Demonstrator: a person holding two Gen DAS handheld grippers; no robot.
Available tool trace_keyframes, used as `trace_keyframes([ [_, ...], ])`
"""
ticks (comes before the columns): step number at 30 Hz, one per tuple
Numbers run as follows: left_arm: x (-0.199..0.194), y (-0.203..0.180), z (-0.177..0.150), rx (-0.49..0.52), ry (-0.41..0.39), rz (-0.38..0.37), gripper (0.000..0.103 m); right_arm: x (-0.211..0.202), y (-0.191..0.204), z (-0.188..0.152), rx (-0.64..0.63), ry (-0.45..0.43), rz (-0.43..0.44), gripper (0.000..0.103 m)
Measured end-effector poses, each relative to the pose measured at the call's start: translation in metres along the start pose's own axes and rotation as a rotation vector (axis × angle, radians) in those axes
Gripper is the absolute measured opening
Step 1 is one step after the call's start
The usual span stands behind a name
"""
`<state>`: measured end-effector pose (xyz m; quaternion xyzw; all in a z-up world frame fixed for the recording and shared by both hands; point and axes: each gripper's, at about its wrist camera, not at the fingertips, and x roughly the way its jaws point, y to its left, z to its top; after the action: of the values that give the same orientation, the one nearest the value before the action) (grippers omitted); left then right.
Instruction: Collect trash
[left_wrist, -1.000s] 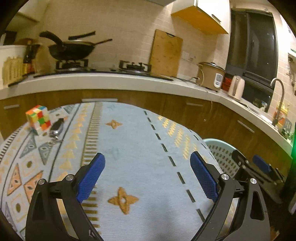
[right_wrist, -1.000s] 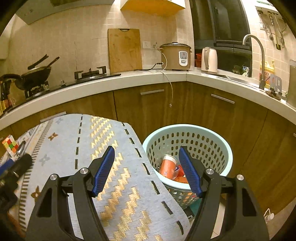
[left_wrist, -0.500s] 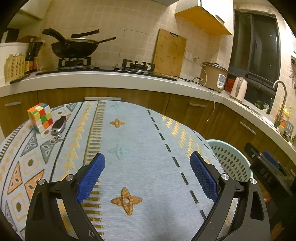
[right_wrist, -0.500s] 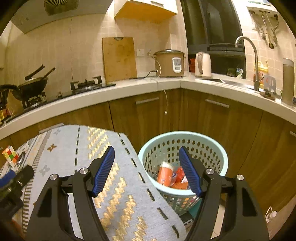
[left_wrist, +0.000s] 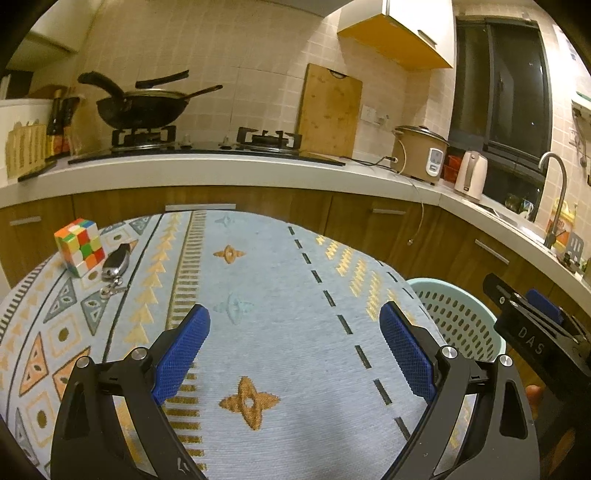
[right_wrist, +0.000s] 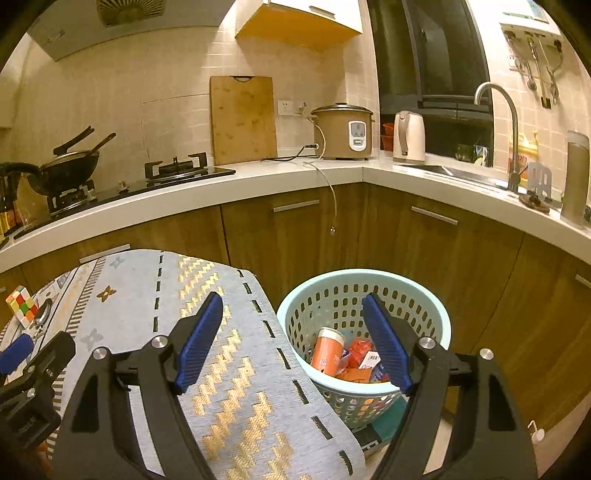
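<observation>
The right gripper (right_wrist: 291, 321) hangs above the table edge and the basket, its blue pads spread wide with nothing between them; its jaws have just been opening a little further. The left gripper (left_wrist: 293, 332) hovers over the middle of the table, released too, its pads wide apart and empty.

The counter (right_wrist: 258, 181) curves around the back and right of the room, above brown cabinet doors (right_wrist: 288, 236). The table (left_wrist: 258, 332) stands in front of it, covered by a pale blue cloth with gold and black patterns.

The basket (right_wrist: 439, 321), a pale green tub with slotted walls, stands on the floor just beside the table's right edge. The trash lies inside it: an orange cup (right_wrist: 327, 350) leaning upright among red and orange wrappers (right_wrist: 356, 369).

On the counter, a wooden cutting board (right_wrist: 242, 120) leans on the tiled wall, with a rice cooker (right_wrist: 345, 131) to its right and a white kettle (right_wrist: 408, 136) beyond that. A black wok (left_wrist: 142, 107) sits on the stove at the left. A curved tap (right_wrist: 498, 122) rises over the sink at the right.

Near the table's far left corner rests a colour cube (left_wrist: 79, 245), and just beside it a car key (left_wrist: 116, 262) with a metal ring.
</observation>
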<state>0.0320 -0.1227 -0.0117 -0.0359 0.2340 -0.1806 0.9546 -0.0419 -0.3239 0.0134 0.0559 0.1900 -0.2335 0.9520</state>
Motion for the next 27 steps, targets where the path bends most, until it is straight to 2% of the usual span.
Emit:
trace_keyframes([
  [7,0.003,0.003,0.0,-0.006,0.024,-0.028,0.093,-0.001,0.008,-0.001,-0.04,-0.005,-0.003,0.074],
  [27,0.0,0.001,0.0,0.008,0.007,-0.016,0.093,-0.006,0.015,-0.003,-0.075,-0.017,0.002,0.075],
])
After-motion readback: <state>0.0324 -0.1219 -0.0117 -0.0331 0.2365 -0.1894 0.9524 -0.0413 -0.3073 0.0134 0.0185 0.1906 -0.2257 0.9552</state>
